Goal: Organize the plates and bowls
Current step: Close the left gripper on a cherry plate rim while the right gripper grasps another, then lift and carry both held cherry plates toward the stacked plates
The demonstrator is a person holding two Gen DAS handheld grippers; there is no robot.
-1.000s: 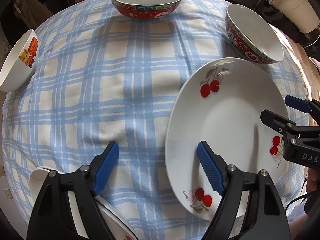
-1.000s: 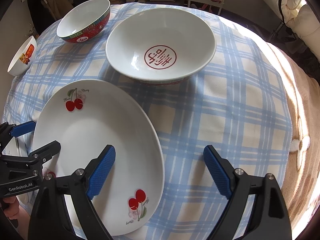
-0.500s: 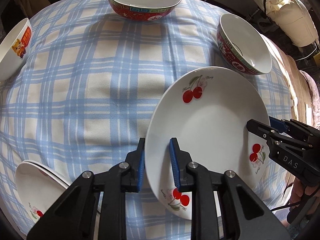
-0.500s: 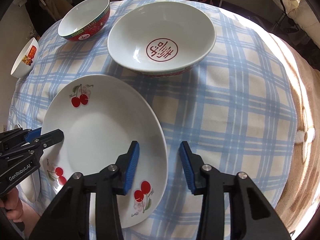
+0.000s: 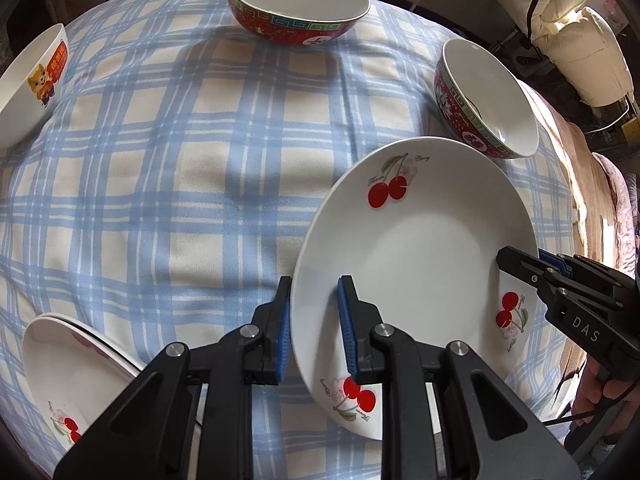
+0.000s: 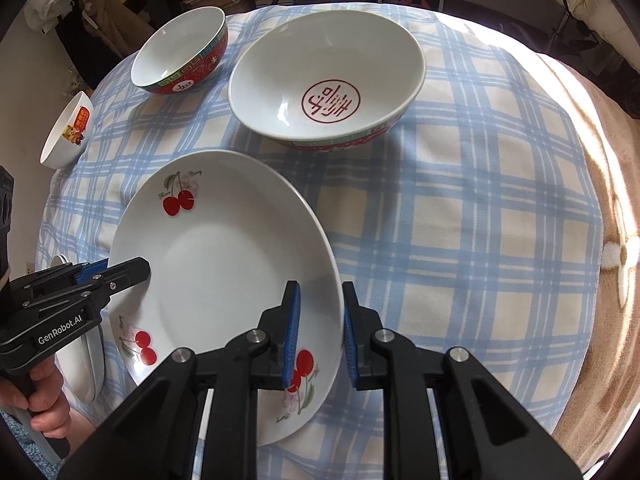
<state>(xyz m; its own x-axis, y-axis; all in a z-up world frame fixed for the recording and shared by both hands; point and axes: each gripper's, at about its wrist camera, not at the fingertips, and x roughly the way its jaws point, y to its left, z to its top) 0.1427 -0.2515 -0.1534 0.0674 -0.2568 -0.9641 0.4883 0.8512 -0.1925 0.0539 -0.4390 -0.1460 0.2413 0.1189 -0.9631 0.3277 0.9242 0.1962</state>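
The cherry plate (image 5: 416, 256) sits near the front edge of the checked tablecloth (image 5: 168, 168), pinched from both sides. The left gripper (image 5: 312, 328) clamps its left rim; the right gripper (image 6: 318, 334) is closing on its right rim, pads either side. 3 bowls stand farther back, 2 stacked plates (image 5: 68, 372) near left.

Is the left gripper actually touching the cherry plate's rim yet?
Touching. In the left wrist view, the left gripper straddles the cherry plate rim, both blue pads against it.
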